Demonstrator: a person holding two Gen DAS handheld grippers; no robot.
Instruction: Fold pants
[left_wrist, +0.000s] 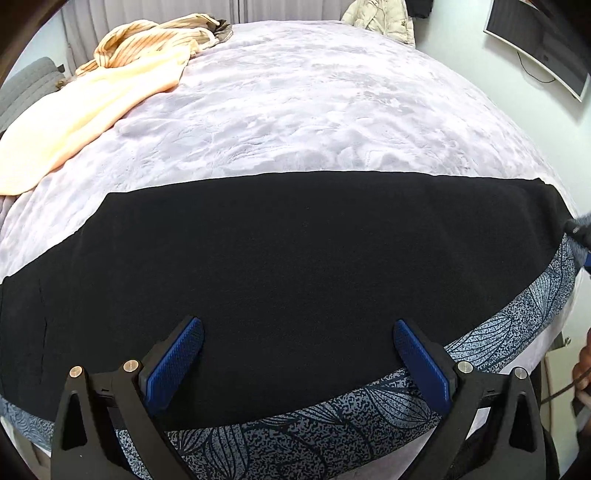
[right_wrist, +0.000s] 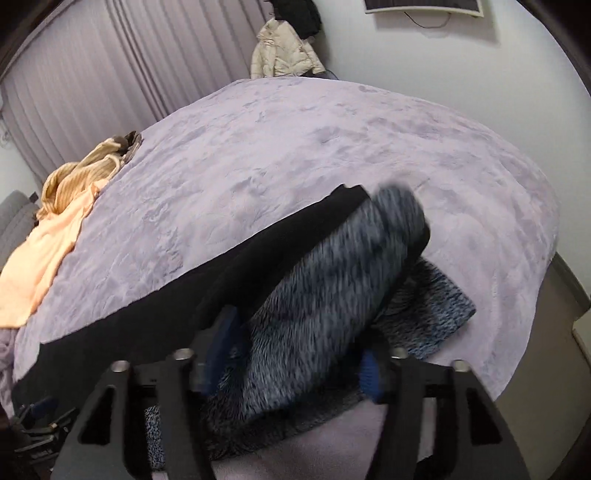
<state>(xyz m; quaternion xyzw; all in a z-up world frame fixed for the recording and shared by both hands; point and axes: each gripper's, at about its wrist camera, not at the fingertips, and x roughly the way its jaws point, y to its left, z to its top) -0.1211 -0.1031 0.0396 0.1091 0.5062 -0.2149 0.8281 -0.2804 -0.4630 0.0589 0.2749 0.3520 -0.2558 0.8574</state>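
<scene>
The pants (left_wrist: 280, 266) lie flat across the near part of the bed, black side up, with a blue-grey leaf print showing along the near edge (left_wrist: 332, 417). My left gripper (left_wrist: 297, 363) is open just above the black cloth near that edge, holding nothing. In the right wrist view the pants' end (right_wrist: 332, 280) is lifted and curled over, its speckled blue-grey side showing, blurred. It lies between the fingers of my right gripper (right_wrist: 295, 365), which look closed on the cloth. The left gripper also shows at the lower left of the right wrist view (right_wrist: 40, 410).
A lilac plush blanket (left_wrist: 295, 110) covers the bed. A peach towel (left_wrist: 85, 110) and a striped garment (left_wrist: 155, 40) lie at the far left. A cream jacket (right_wrist: 280, 51) hangs by the far wall. A wall screen (left_wrist: 535, 44) is at right.
</scene>
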